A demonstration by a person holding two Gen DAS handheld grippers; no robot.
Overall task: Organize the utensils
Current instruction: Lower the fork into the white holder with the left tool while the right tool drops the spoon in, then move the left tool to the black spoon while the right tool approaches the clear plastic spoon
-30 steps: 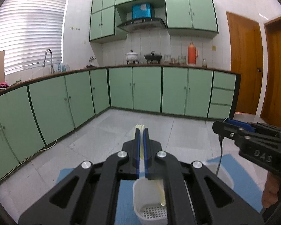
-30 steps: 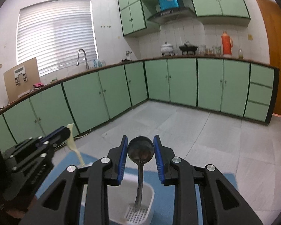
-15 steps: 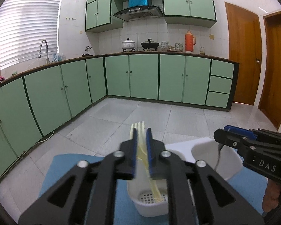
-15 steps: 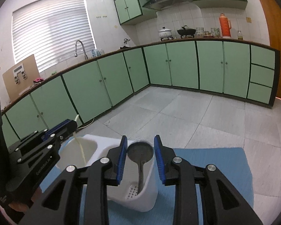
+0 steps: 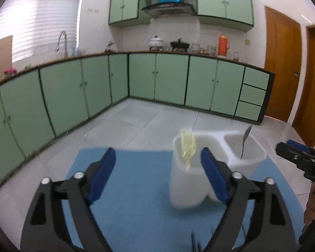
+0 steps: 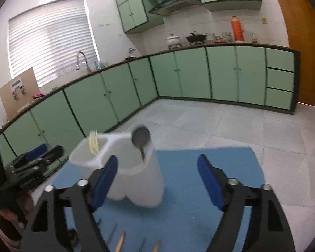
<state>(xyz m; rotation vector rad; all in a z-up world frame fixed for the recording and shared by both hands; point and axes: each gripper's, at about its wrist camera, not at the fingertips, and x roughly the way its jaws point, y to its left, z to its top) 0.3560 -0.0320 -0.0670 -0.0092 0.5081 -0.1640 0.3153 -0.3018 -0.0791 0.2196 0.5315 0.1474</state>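
The fork (image 5: 187, 147), pale yellow plastic, stands in the left cup of the white holder (image 5: 189, 191), right of centre in the left wrist view. Its long axis runs nearly upright, tines up above the rim, handle down inside, leaning a little. The spoon (image 6: 141, 141) stands the same way in the other cup, left of centre in the right wrist view: dark bowl up over the rim, handle down, tilted slightly. Handles down keeps each one propped by the cup wall and sorted by kind, which I take to be the point of the two cups.

The holder sits on a blue mat (image 5: 136, 174) on the table.

The left gripper (image 5: 158, 173) has just been opening and now stands wide, its blue pads clear of the fork, nothing between them but mat and the holder's near side. The right gripper (image 6: 157, 177) has likewise just spread wide, with the spoon free beyond it.

At the bottom edge of the right wrist view lie a few more thin pieces (image 6: 119, 241), possibly chopsticks and cutlery; they are too blurred to name.
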